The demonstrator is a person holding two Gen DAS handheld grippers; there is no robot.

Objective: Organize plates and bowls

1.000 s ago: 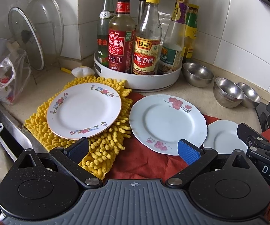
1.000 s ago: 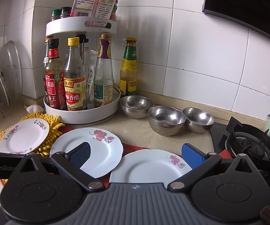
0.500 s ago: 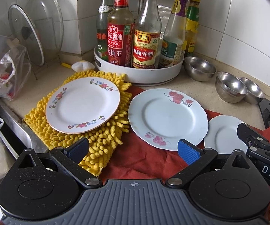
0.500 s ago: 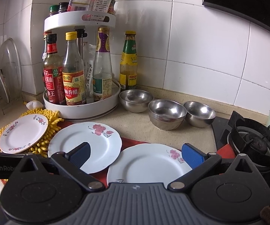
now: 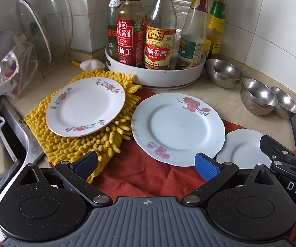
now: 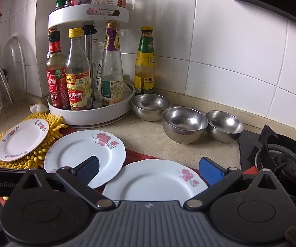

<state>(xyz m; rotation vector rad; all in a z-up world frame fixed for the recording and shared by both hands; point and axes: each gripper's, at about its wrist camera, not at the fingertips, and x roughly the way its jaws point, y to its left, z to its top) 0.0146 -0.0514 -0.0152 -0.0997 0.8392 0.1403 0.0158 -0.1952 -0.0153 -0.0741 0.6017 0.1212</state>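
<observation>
Left wrist view: the left gripper [image 5: 145, 162], jaws apart and empty, hovers over a red cloth [image 5: 143, 177], just short of the middle rose plate [image 5: 177, 128]. Three plates lie flat in a row: a small floral plate [image 5: 85, 107] on the yellow chenille mat [image 5: 82, 146], then the middle one, then the near rose plate [image 6: 154, 182] under the right gripper [image 6: 149, 169], also spread and empty. Three steel bowls [image 6: 185, 124] stand upright behind, beside the bottle turntable [image 6: 90, 115]
</observation>
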